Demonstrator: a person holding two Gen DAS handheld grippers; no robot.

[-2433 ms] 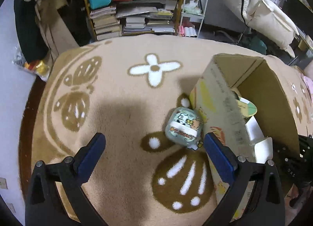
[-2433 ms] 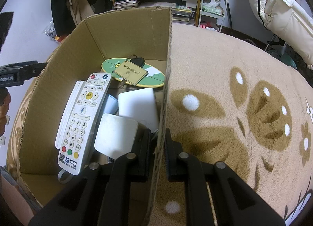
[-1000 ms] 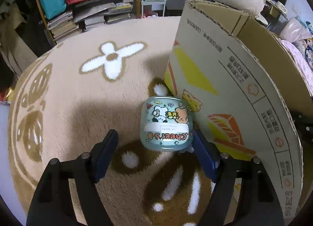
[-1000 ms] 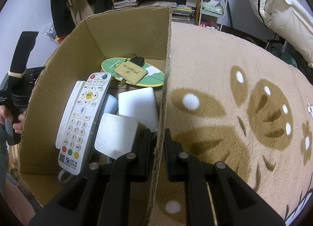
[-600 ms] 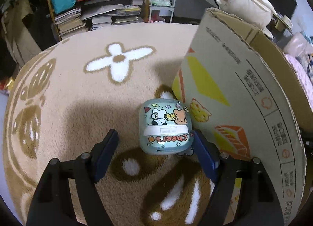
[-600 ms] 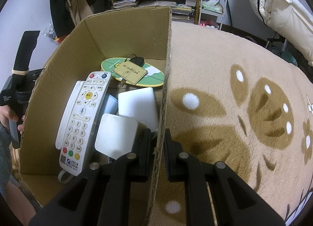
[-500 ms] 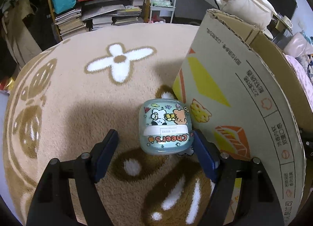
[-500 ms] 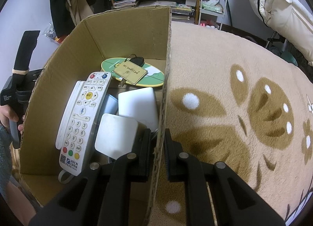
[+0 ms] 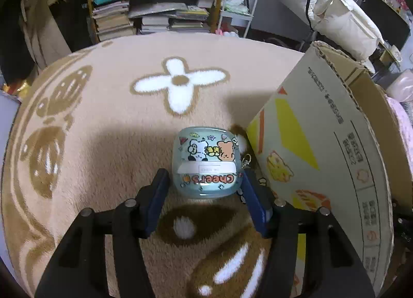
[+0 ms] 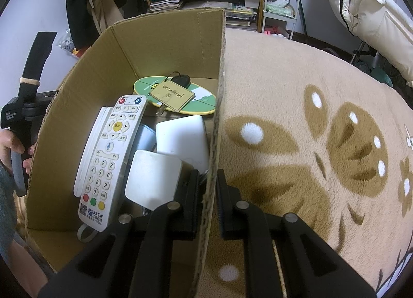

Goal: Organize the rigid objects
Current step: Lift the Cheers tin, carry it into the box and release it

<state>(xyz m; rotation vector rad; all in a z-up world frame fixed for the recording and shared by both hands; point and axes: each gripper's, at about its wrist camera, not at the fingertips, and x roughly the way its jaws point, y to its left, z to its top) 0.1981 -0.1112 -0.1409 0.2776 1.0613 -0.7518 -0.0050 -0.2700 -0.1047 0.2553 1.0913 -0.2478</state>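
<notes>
The left claw [image 9: 205, 189] sits low on the patterned blanket [image 9: 108, 117], its blue fingers [image 9: 251, 198] on either side of a small pale-blue case [image 9: 206, 163] with cartoon animals and the word "Cheers". The right finger touches the case and the left one is just beside it, so I cannot tell whether it is gripped. The case lies just left of the cardboard box [image 9: 322, 138].

The right claw [image 10: 207, 201] is clenched on the near end of the box's right wall [image 10: 219, 96]. Inside the box lie a white remote [image 10: 108, 161], two white blocks [image 10: 180, 138], a green oval card [image 10: 175, 96] and a tan card [image 10: 172, 94]. A hand [image 10: 11, 148] shows at the far left.
</notes>
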